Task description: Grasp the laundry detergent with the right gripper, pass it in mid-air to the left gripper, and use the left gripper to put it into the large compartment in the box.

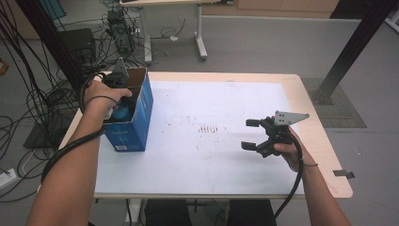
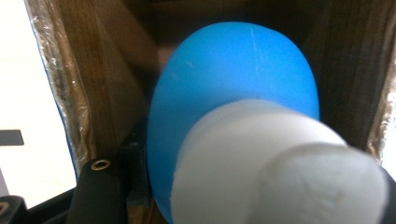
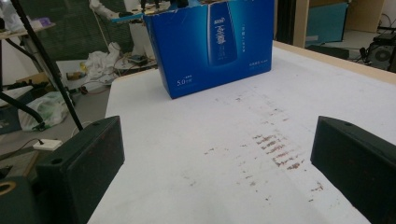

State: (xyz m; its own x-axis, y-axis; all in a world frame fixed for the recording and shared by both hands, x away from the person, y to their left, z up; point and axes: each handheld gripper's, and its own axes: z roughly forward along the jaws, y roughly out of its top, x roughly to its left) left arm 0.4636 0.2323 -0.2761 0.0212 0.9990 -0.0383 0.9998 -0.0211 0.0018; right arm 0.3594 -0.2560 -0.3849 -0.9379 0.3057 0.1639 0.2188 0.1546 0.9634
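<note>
Blue printed cardboard, open at the top, makes up the tall box (image 1: 129, 123) standing at the left edge of the white-topped table (image 1: 216, 165), and that is where my left hand (image 1: 104, 96) is busy. My left gripper (image 1: 123, 101) points down into the box's mouth, and its jaws are clamped on a round blue plastic bottle with a white ribbed cap (image 2: 233, 116). In the left gripper view the bottle sits between the brown inner cardboard walls, cap end towards the camera and blue body further in, so it is inside the box, just below the rim. Moving rightward, the middle of the table carries a patch of small reddish-brown smears (image 1: 209, 128), well apart from the box. Further right, my right hand (image 1: 289, 149) holds the right gripper (image 1: 251, 134) above the table surface, pointing left towards the box. Its two black jaws stand wide apart with nothing between them, and in the right gripper view the box's printed blue side (image 3: 217, 44) stands beyond them, across the stained tabletop.
</note>
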